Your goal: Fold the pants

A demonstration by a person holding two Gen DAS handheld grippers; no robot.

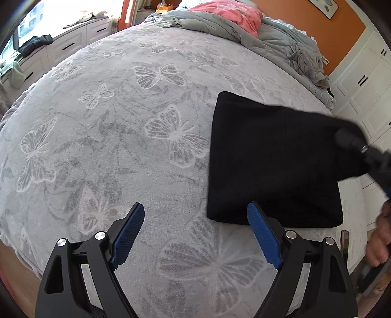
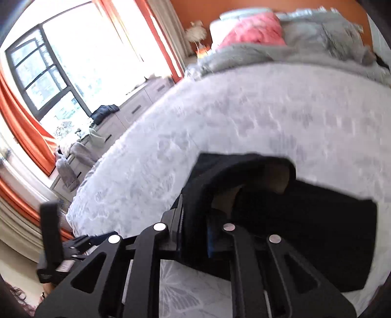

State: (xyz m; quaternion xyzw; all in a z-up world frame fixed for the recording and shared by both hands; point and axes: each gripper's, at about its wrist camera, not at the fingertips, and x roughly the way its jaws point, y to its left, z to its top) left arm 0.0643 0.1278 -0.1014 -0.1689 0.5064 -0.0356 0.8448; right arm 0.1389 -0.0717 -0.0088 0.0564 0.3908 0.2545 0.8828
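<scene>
The black pants (image 1: 268, 156) lie folded into a compact rectangle on the right side of the grey butterfly-patterned bed cover (image 1: 122, 122). My left gripper (image 1: 195, 234) is open and empty, hovering just left of the pants' near edge. My right gripper (image 2: 195, 220) is shut on a raised edge of the black pants (image 2: 305, 232), lifting a fold of the fabric above the folded stack; it appears in the left wrist view (image 1: 352, 144) at the pants' right side. The right fingertips are hidden by cloth.
A rumpled grey duvet (image 1: 244, 31) and a pink garment (image 1: 232, 14) lie at the head of the bed. White drawers (image 1: 68, 46) with clothes stand along the window wall. White cabinets (image 1: 366, 80) stand to the right.
</scene>
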